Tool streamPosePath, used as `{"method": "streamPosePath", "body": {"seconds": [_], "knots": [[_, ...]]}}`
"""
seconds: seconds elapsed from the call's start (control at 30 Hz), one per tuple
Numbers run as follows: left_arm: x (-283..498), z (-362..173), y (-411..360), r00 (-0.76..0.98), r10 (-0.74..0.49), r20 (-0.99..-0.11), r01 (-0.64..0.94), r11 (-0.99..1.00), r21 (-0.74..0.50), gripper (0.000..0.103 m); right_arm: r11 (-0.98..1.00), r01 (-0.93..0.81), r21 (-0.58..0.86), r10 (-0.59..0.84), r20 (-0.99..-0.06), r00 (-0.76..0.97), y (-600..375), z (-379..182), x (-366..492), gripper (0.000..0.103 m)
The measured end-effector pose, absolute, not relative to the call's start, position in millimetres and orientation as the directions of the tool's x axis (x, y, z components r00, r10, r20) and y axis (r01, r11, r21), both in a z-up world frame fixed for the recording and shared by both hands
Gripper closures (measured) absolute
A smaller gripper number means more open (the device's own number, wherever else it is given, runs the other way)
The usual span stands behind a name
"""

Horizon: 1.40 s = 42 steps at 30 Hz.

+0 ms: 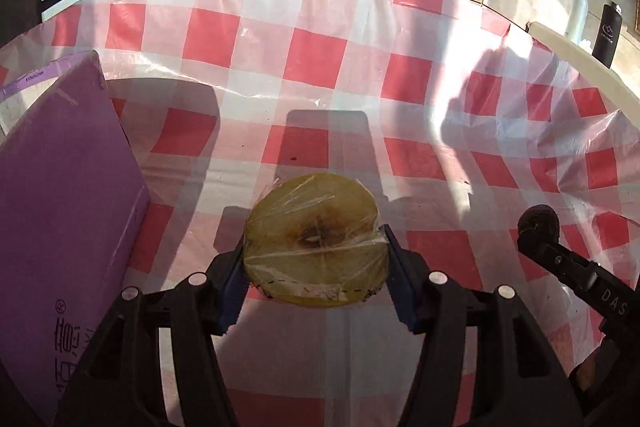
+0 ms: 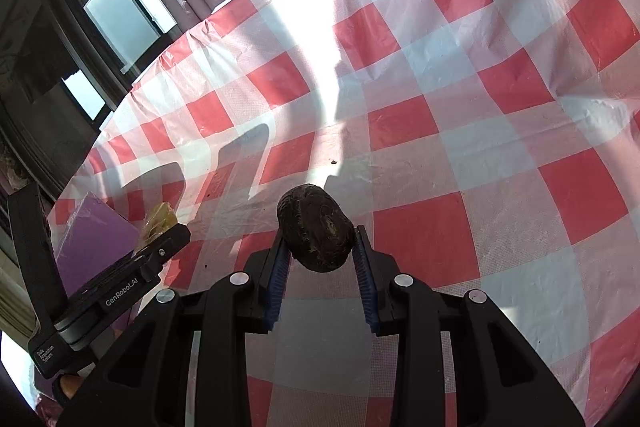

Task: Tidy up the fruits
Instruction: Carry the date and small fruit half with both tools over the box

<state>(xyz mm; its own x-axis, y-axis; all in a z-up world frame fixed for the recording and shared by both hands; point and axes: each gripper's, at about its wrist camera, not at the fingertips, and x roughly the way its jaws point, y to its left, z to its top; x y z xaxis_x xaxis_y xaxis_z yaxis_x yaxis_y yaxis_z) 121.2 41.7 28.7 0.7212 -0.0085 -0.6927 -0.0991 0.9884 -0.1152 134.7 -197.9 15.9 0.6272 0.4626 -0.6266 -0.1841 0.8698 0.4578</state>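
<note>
Sunlit red-checked desk (image 1: 312, 55) lies below both lifted fruits: left gripper (image 1: 316, 259) pinching a film-wrapped halved apple (image 1: 316, 239) across its width, right gripper (image 2: 320, 251) clamping a dark wrinkled fruit (image 2: 316, 231), likely for sorting.

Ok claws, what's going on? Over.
Left claw shut on wrapped fruit half. Right claw shut on dark fruit. Purple box close left.

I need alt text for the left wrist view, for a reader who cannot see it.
The left gripper holds a cut fruit half wrapped in plastic film above a red-and-white checked tablecloth. A purple box stands at left; at right, the right gripper holds a dark fruit.
</note>
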Motion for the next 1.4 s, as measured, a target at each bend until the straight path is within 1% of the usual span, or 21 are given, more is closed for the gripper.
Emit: {"method": "streamPosePath", "body": {"seconds": [0.13,0.27,0.43,0.67,0.87,1.03,1.1,1.23,1.33,1.4], "knots": [[72,26,32,0.722,-0.058,-0.689,-0.062,0.987,-0.148,0.043,0.868,-0.184,0.461,0.464,-0.624,0.628,-198,16,134,0.071],[42,28,29,0.748,-0.087,-0.658,-0.043,0.983,-0.18,0.043,0.864,-0.188,0.467,0.471,-0.619,0.628,-199,16,135,0.071],[49,24,32,0.739,-0.109,-0.665,-0.062,0.972,-0.228,0.043,0.86,-0.194,0.472,0.478,-0.611,0.631,-199,18,134,0.071],[48,24,35,0.746,-0.124,-0.655,-0.057,0.967,-0.248,0.043,0.862,-0.188,0.472,0.471,-0.606,0.64,-201,19,132,0.071],[49,24,32,0.744,-0.136,-0.654,-0.042,0.968,-0.248,0.043,0.875,-0.151,0.461,0.44,-0.625,0.644,-203,18,134,0.071],[45,26,32,0.738,-0.108,-0.666,-0.061,0.972,-0.227,0.043,0.892,-0.104,0.44,0.389,-0.629,0.673,-204,23,123,0.071],[33,31,29,0.731,-0.134,-0.669,-0.034,0.972,-0.232,0.043,0.887,-0.082,0.454,0.382,-0.624,0.681,-204,25,105,0.071],[-8,60,19,0.78,-0.111,-0.615,0.022,0.988,-0.15,0.043,0.872,-0.097,0.48,0.405,-0.597,0.692,-195,27,62,0.071],[-34,88,19,0.82,-0.105,-0.563,0.044,0.992,-0.12,0.043,0.86,-0.122,0.495,0.431,-0.578,0.693,-186,33,43,0.071],[-46,103,21,0.84,-0.085,-0.535,0.038,0.994,-0.099,0.043,0.866,-0.148,0.478,0.436,-0.576,0.691,-176,40,36,0.071]]}}
